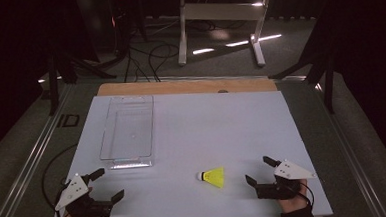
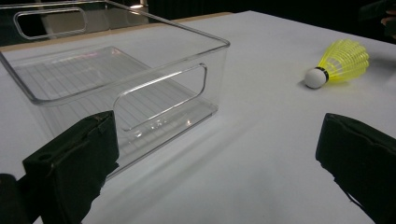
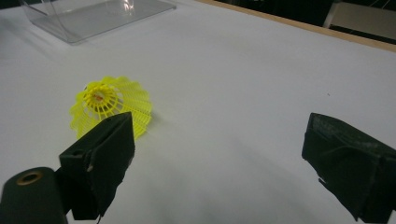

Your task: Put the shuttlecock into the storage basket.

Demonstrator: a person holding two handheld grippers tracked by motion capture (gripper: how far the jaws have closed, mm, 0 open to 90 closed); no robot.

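Note:
A yellow shuttlecock [image 1: 212, 176] with a white cork tip lies on its side on the white table [image 1: 207, 128], near the front edge. It also appears far right in the left gripper view as the shuttlecock [image 2: 337, 64], and its open skirt faces the camera as the shuttlecock [image 3: 110, 103] in the right gripper view. My right gripper [image 1: 258, 170] rests open just right of it, empty. My left gripper [image 1: 111, 183] stands open at the front left, empty, just below the clear bin [image 1: 128, 127].
The clear plastic bin [image 2: 116, 79] is empty, with cut-out handles at its ends. A wooden strip [image 1: 185, 86] edges the table's far side. Beyond it stand a white frame [image 1: 221, 17] and floor cables. The bin's near corner [image 3: 93, 14] shows in the right gripper view.

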